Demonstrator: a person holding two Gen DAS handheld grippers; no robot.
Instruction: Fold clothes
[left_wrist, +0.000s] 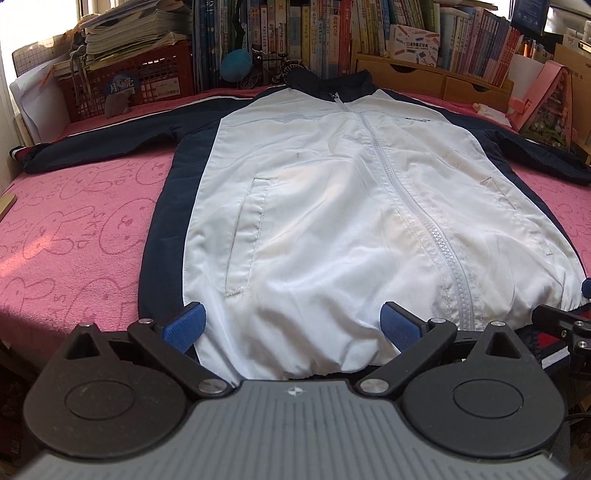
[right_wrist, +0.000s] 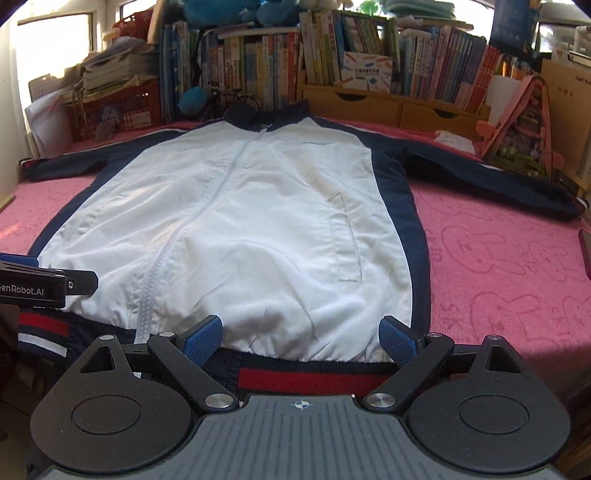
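The white and navy zip-front track jacket (left_wrist: 332, 206) lies flat and face up on the pink rabbit-patterned towel cover (left_wrist: 74, 229) of the bench. Its long axis runs from near to far: the red, white and navy striped knit hem (right_wrist: 306, 376) is at the near edge and the navy stand-up collar (left_wrist: 332, 86) points far, toward the row of upright books (left_wrist: 314, 33). Both navy sleeves spread out sideways, one to the left (left_wrist: 96, 147) and one to the right (right_wrist: 491, 177), each ending in a striped cuff.

The left gripper (left_wrist: 291, 321) hovers low over the near left part of the hem, level and aimed along the jacket toward the collar. Its blue-padded fingers (left_wrist: 184, 325) are spread wide and hold nothing. The right gripper (right_wrist: 301, 338) sits in the same pose over the near right part of the hem, its blue pads (right_wrist: 397, 339) also wide apart and empty, with the white cloth showing between them. The two grippers are side by side; each shows at the edge of the other's view.

The jacket front is a white panel, softly wrinkled near the hem, with a closed white zip (left_wrist: 402, 192) running up the middle, a slanted welt pocket (left_wrist: 247, 236) on each side, and navy side bands. Faint yellowish marks show on the white fabric.
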